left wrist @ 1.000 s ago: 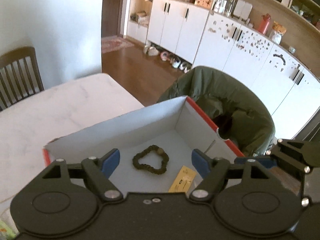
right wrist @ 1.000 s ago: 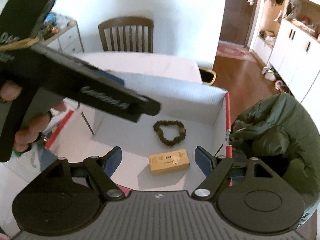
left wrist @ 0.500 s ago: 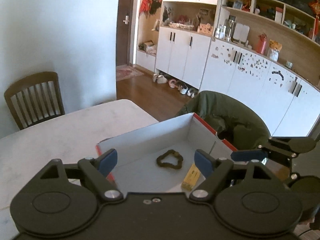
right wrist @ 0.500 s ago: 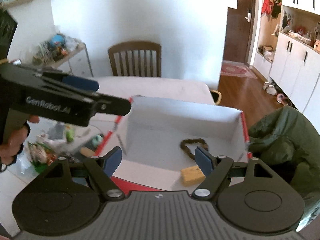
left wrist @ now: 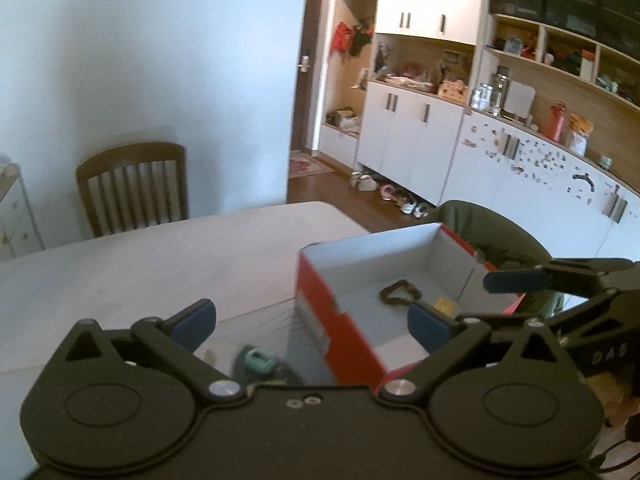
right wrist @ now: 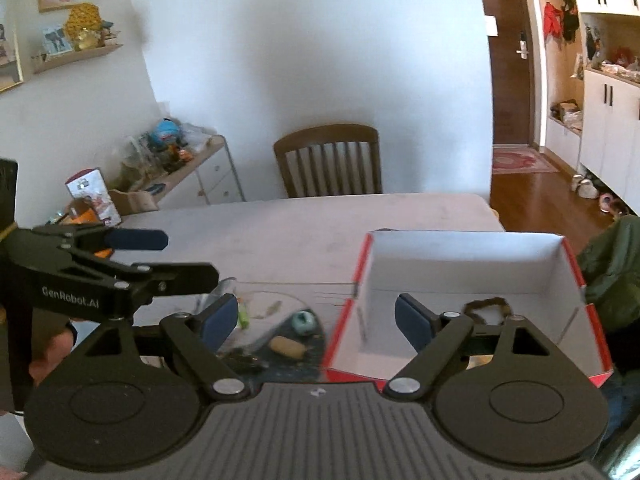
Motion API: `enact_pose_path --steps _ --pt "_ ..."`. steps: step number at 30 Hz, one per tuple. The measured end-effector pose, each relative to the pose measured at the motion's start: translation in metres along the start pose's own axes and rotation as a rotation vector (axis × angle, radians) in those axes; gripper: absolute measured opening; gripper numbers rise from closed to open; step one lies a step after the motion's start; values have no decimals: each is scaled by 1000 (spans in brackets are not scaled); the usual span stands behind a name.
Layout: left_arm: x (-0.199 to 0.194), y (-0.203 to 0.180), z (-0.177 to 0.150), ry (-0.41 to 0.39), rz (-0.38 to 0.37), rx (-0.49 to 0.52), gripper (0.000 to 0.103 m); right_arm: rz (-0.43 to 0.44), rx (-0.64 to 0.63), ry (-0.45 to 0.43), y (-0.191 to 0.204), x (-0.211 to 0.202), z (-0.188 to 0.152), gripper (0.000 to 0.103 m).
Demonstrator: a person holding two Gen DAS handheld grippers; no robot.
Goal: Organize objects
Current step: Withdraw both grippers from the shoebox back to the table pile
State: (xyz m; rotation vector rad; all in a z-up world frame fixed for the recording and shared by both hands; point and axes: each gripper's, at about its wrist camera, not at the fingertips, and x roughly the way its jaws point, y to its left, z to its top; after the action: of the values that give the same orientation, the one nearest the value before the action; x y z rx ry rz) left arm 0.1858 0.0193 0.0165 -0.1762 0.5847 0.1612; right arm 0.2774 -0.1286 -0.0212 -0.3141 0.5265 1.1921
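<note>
My left hand-held gripper point(left wrist: 310, 318) hangs above the counter point(left wrist: 140, 264) with its blue-padded jaws spread wide and nothing between them. My right hand-held gripper point(right wrist: 314, 318) is likewise wide apart and empty, held over the near edge of the counter. In the right wrist view I see the left one from the side, a hand point(right wrist: 48, 354) wrapped around its handle.

The red-and-white box point(left wrist: 320, 320) sits on the counter's right part, open at the top. Inside it, on the white floor, a dark hair tie point(left wrist: 400, 294) lies looped, and just beside it is a small yellow packet point(left wrist: 446, 305), partly hidden behind my gripper's right finger.

Left of the box, near the counter's front edge, I see a clutter of small things: a teal round object point(right wrist: 303, 321), a tan oblong piece point(right wrist: 287, 347) and some clear wrapping; it is too blurred to name them better.

A wooden chair point(right wrist: 329, 162) stands at the far side, and a green jacket point(left wrist: 508, 236) lies behind the box.
</note>
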Motion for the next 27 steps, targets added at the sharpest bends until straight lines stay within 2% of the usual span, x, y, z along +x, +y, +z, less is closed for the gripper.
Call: enact_pose_path --steps 5,13,17,21,24,27 --pt "-20 25 -18 -3 40 -29 102 24 21 -1 20 3 -5 95" --pt "-53 71 -52 -49 122 -146 102 20 20 56 48 19 -18 97" --pt "-66 92 -71 -63 155 -164 102 -3 15 83 62 32 -23 98" --pt "-75 109 -97 -40 188 -183 102 -19 2 105 76 45 -30 98" --pt "-76 118 -114 -4 241 -155 102 -32 -4 117 85 54 -32 98" --pt "-74 130 -130 36 233 -168 102 -40 -12 132 92 64 -36 98"
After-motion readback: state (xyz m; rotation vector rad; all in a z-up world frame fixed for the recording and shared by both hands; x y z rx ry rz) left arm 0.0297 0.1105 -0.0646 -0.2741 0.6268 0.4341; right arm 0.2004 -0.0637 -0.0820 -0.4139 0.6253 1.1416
